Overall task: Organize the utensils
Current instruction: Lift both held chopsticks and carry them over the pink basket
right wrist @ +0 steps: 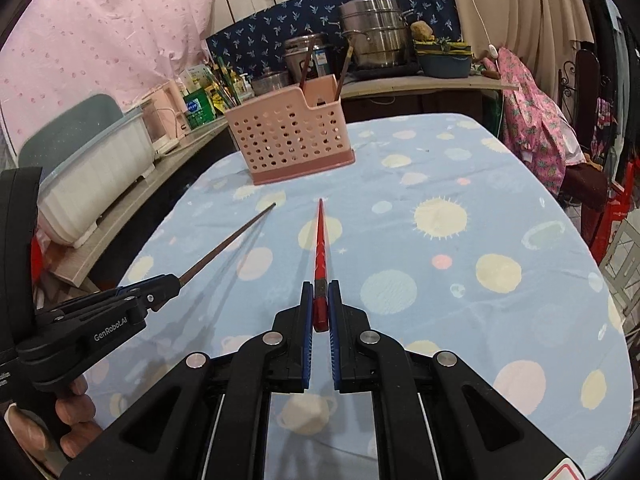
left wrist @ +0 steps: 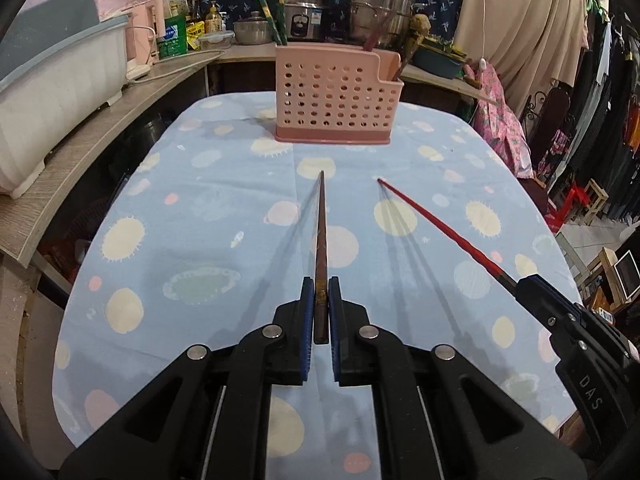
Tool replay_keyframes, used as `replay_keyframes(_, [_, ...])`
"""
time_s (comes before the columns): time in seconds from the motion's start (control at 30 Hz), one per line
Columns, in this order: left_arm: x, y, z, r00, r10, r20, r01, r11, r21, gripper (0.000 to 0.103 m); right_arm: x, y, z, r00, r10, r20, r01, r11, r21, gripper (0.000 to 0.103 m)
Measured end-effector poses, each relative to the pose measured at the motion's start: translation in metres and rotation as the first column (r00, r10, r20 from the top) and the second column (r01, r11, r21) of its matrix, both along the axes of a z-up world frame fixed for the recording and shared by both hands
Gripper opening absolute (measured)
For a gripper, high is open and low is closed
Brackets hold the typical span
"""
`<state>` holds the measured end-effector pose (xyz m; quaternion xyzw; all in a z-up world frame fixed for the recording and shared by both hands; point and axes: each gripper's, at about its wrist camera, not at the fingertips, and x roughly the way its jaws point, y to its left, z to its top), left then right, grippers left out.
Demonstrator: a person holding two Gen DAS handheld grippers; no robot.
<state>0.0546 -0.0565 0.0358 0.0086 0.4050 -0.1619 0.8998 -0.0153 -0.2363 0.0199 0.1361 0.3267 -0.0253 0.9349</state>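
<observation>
My left gripper (left wrist: 321, 286) is shut on a brown chopstick (left wrist: 321, 236) that points forward above the table toward a pink perforated utensil holder (left wrist: 336, 96). My right gripper (right wrist: 321, 290) is shut on a red chopstick (right wrist: 321, 240), also pointing at the holder (right wrist: 288, 136). The holder has chopsticks standing in it, green ones at its left and brown ones at its right. The red chopstick (left wrist: 440, 226) and right gripper (left wrist: 528, 284) show at the right of the left wrist view. The brown chopstick (right wrist: 228, 240) and left gripper (right wrist: 170, 280) show at the left of the right wrist view.
The table wears a light blue cloth with planet prints (left wrist: 200, 208). A wooden shelf (left wrist: 100, 132) along the left carries a white dish rack (left wrist: 52, 100). Steel pots (right wrist: 372, 36) and bottles stand on the counter behind. Clothes hang at the right.
</observation>
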Motion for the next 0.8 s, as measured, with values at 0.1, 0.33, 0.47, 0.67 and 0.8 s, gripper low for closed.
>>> replay_keyframes(0.1, [0.004,0.007,0.019,0.999,0.014,0.034,-0.013,1.000,-0.022,0.007,0.002,-0.004,0.025,0.998,-0.005,0.064,0.005,1.000,-0.001,0.007])
replay_keyframes(0.33, [0.022,0.017,0.059,0.991,0.051,0.123,-0.045,0.998,-0.053,0.007,0.013,-0.015,0.077,0.980,-0.017,0.199,0.021,1.000,-0.015,0.007])
replay_keyframes(0.47, [0.037,0.020,0.078,0.986,0.066,0.156,-0.054,0.995,-0.079,0.007,0.025,-0.019,0.095,0.970,-0.020,0.244,0.023,1.000,-0.011,0.007])
replay_keyframes(0.67, [0.058,0.020,0.099,0.981,0.080,0.178,-0.062,0.993,-0.105,0.007,0.045,-0.020,0.108,0.963,-0.016,0.270,0.018,1.000,-0.006,0.007])
replay_keyframes(0.8, [0.070,0.018,0.107,0.979,0.080,0.186,-0.060,0.992,-0.112,0.007,0.058,-0.018,0.110,0.963,-0.010,0.271,0.013,1.000,-0.011,0.007])
